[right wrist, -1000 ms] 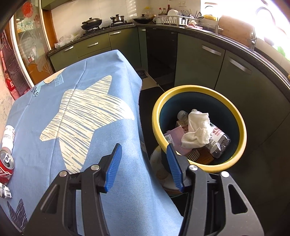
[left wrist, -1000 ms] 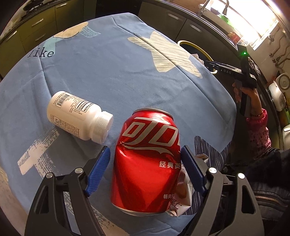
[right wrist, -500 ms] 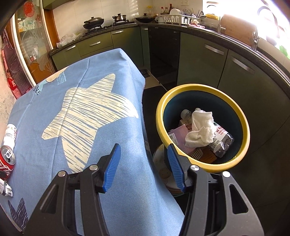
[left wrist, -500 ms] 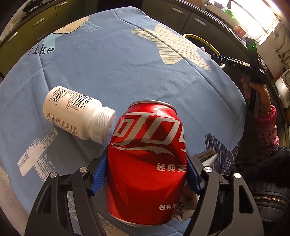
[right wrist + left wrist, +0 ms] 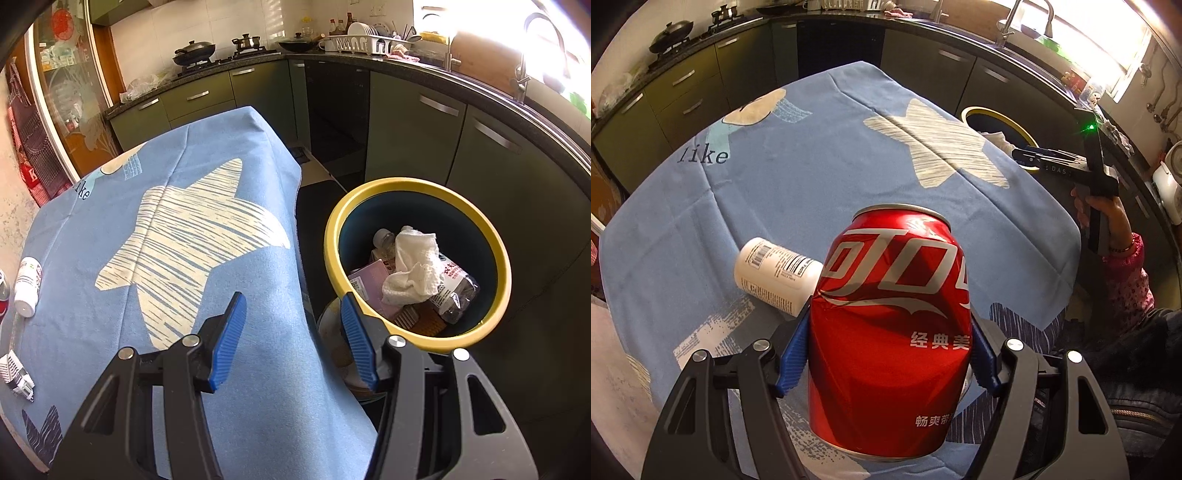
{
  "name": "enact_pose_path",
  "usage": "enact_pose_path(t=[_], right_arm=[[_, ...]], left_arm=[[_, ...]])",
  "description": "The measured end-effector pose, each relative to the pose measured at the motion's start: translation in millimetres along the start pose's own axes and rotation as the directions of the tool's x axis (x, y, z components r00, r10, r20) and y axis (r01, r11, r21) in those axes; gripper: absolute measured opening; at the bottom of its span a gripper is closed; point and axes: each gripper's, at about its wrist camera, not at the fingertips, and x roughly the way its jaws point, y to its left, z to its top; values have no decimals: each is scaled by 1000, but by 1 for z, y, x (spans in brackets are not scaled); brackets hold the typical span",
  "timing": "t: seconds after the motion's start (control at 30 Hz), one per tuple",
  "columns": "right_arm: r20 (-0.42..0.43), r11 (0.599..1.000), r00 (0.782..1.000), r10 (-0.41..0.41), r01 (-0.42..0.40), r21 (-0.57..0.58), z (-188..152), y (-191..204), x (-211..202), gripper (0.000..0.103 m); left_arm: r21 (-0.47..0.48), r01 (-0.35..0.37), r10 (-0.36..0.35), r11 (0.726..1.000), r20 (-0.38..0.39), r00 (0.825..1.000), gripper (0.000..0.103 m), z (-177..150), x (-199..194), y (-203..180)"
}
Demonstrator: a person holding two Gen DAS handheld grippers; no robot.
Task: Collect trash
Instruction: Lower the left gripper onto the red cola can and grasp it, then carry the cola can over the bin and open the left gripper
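Rubbish already lay in the bin, while the left gripper clamped a can, the right gripper gaped empty beside the bin, and a bottle remained farther off.

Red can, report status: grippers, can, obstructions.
Left gripper shut on red can, can dented. Right gripper open, empty, by yellow-rimmed bin. White bottle lies beside the can; path to bin looks clear.

Hard daylight from the blown-out kitchen window floods both views; glare whitens everything near that window, cabinets opposite stay dim, and fisheye bending darkens every corner.
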Motion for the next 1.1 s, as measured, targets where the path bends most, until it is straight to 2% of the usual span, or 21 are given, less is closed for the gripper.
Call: enact_pose_path(t=[0.27,0.57,0.87,1.0,1.1], right_arm=[[43,996,998,-39,35,77,-6,-36,-21,51],[68,974,994,-82,66,216,-28,-105,-41,51],[54,945,994,-92,70,320,-53,-162,-42,51],[43,932,994,-101,79,353,-66,-180,-43,51],[31,921,994,-107,87,379,-75,-191,-44,51]], left_arm=[[80,40,-41,996,17,999,72,45,5,-42],[218,121,-125,968,4,992,72,133,45,-127],[346,185,-177,920,-55,983,72,234,127,-231],[362,194,-181,912,-68,981,72,271,171,-264],[346,192,-176,918,-78,981,72,298,207,-280]])
